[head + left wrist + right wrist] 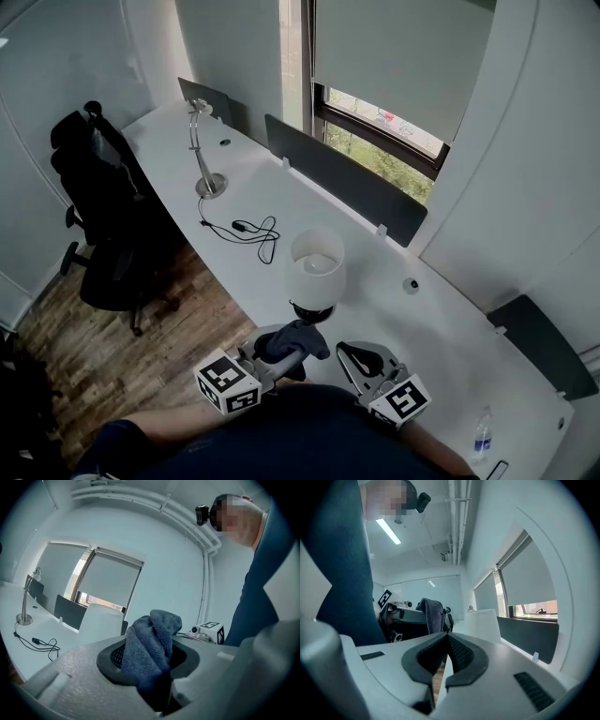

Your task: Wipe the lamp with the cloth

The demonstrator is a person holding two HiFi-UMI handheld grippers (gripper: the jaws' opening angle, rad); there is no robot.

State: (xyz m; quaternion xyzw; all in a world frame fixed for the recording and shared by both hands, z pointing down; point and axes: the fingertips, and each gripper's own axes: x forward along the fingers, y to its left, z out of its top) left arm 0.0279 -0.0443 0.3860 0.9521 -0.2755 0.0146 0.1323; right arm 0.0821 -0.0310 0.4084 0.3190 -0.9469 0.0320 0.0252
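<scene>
A long, curved white worktop (394,309) runs along a pale wall below a window with a grey roller blind (403,56), and low dark grey divider panels (342,178) stand on its far edge. The floor is brown wood planks (112,347). The left hand-held gripper (278,349) has its jaws clamped on a bunched dark blue-grey terry cloth (298,336), which sticks out past the tips. Just ahead of it stands the white table lamp with a drum shade and dark base (316,267). The cloth lies close by that base, though contact cannot be made out. The right hand-held gripper (448,644) sits just right of the left one, its jaws brought together at the tips with nothing between them. Well ahead of the left hand-held gripper and off to its left are a coiled black cable (251,231), a slim silver desk lamp (202,155) and a black office chair (103,225). A clear plastic bottle (481,436) stands to the right of the right hand-held gripper, its label too small to read. Each marker cube carries black-and-white square patterns.
</scene>
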